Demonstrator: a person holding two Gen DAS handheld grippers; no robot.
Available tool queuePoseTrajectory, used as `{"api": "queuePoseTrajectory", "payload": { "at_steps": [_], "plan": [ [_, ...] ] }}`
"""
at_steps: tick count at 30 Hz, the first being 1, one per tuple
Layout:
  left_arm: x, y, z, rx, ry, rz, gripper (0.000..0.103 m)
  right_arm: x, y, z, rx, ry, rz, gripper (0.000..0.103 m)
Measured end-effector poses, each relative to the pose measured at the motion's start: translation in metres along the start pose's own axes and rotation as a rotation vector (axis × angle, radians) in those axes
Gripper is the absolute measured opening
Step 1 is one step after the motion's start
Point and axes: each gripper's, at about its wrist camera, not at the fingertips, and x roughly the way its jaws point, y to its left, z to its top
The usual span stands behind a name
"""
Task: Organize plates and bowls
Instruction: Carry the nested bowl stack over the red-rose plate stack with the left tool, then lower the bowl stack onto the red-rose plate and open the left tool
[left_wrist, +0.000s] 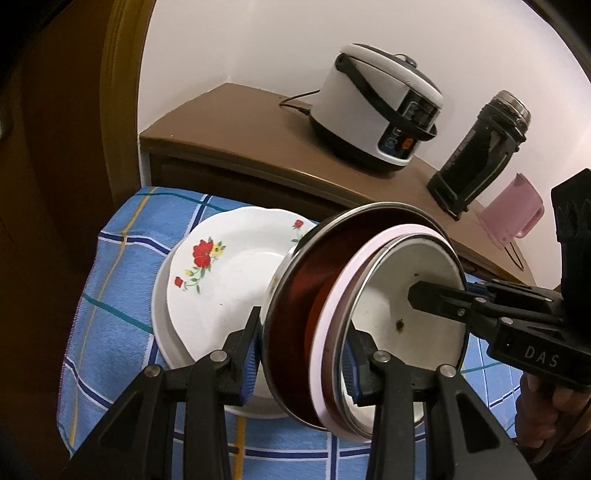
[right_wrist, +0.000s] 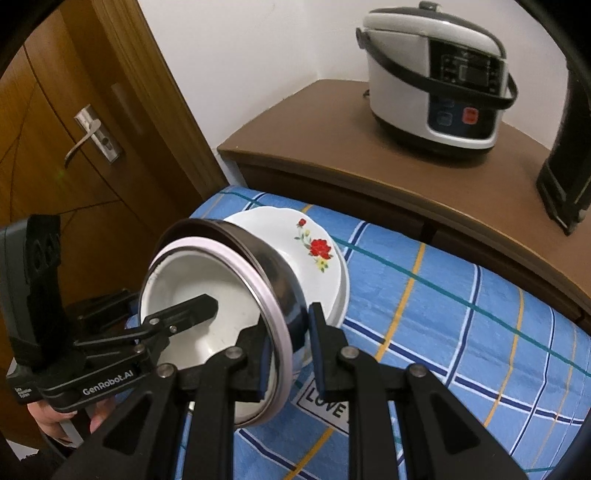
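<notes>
– Steel outermost, pink-rimmed next, white innermost: where are the nested bowls (left_wrist: 402, 302) hanging?
– Hanging in the air, tipping onto their side, mouth facing the right-hand side, just above the stack of flowered plates (left_wrist: 236, 266) lying on the blue checked cloth (left_wrist: 110, 332).
– Reaching in how, on the left?
– Coming in from below and near, left gripper (left_wrist: 303, 363) pointing forward and up, straddling the lower rim. Pinching at a middling width, one blue pad pressing the steel outside, the other sitting inside the white bowl, clamping all three walls together.
– And on the right?
– Approaching from the opposite side, right gripper (right_wrist: 290, 356) angling up at the rim too. Straddling it narrowly, one finger lying inside the white bowl, the other standing against the steel wall; touching or only just beside, not possible to tell.
– Sitting behind all that?
– Standing on the brown cabinet (left_wrist: 240, 122) beyond the cloth: a white rice cooker (left_wrist: 376, 107), a dark flask (left_wrist: 476, 147) and a pink jug (left_wrist: 513, 214).
</notes>
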Motion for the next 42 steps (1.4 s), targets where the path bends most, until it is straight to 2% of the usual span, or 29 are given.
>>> {"api": "queuePoseTrajectory", "payload": {
  "at_steps": [21,33,36,42],
  "plan": [
    [0.016,0.024,0.008,-0.049,0.035,-0.010,0.040,0.034,0.012,0.020,-0.048,0.069,-0.028,0.019],
    [0.034,0.035,0.013,-0.075,0.080,-0.012,0.039,0.061,0.008,0.035,-0.042,0.156,-0.012,0.019],
    [0.035,0.037,0.014,-0.070,0.074,-0.016,0.038,0.066,0.008,0.036,-0.040,0.156,-0.008,0.020],
    [0.035,0.029,0.014,-0.003,0.003,0.036,0.038,0.075,0.003,0.035,-0.013,0.137,0.003,0.019]
  ]
}}
